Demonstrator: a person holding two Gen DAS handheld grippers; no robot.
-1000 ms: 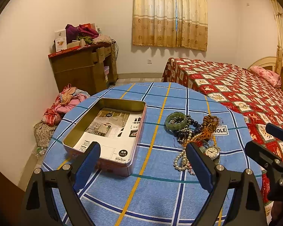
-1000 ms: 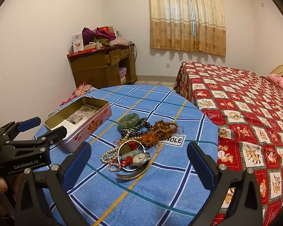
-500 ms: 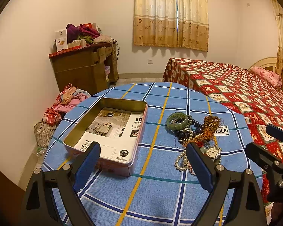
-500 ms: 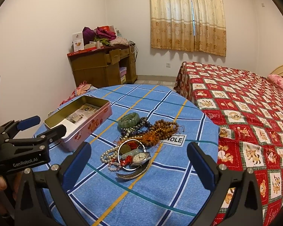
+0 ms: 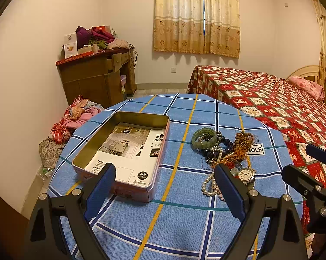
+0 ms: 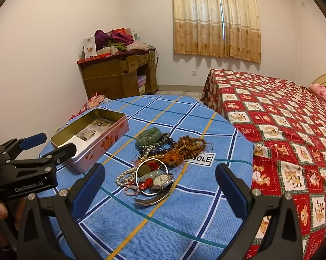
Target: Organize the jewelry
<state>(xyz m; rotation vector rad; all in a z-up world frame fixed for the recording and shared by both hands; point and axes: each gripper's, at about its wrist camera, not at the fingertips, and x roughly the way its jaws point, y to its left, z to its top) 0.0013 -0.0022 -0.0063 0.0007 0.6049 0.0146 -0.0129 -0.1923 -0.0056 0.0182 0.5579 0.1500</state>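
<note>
Both jaws gaped wide and empty, so my right gripper [image 6: 158, 186] should have descended squarely over the silver round-faced wristwatch [image 6: 160, 179] at frame centre, avoiding the tangled white pearl strand [image 6: 125, 176].

Bare surface [image 6: 163, 223] lies open at 6 o'clock; a tin [image 5: 124, 149] at 10 and a jewelry heap [image 6: 160, 162] at 12 block.

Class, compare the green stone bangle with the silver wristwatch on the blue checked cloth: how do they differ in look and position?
1. The green stone bangle is a thick, closed green ring; the silver wristwatch has a white dial on a metal strap.
2. The bangle lies at the pile's far end, the wristwatch at its near end, closest to the right gripper.

Both rest in the same jewelry heap, outside the open tin box.
</note>
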